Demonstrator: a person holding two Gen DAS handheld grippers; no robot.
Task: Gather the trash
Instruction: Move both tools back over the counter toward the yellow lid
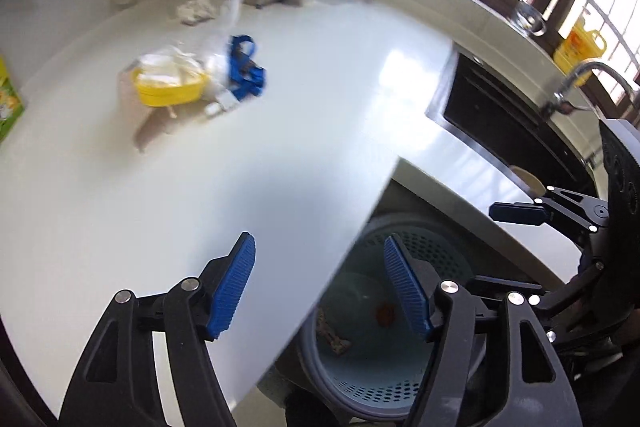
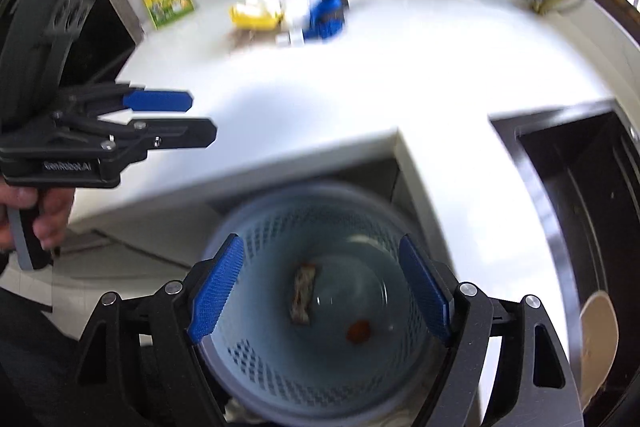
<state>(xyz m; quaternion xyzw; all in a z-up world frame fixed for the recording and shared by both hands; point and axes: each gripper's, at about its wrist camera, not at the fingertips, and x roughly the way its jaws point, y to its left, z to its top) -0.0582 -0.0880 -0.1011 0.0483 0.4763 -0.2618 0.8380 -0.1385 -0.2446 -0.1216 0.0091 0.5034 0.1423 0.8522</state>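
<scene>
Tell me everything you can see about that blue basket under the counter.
The wastebasket is a round, pale blue plastic bin with perforated, mesh-like walls and a smooth greyish rim. It stands upright below the white countertop, open at the top. At its bottom lie a brownish scrap and a small reddish bit. Neither gripper touches it.

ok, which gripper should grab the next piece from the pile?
Left, probably. The left gripper is open at the counter edge, facing the trash pile. The right gripper is open too, but hangs over the bin.
</scene>
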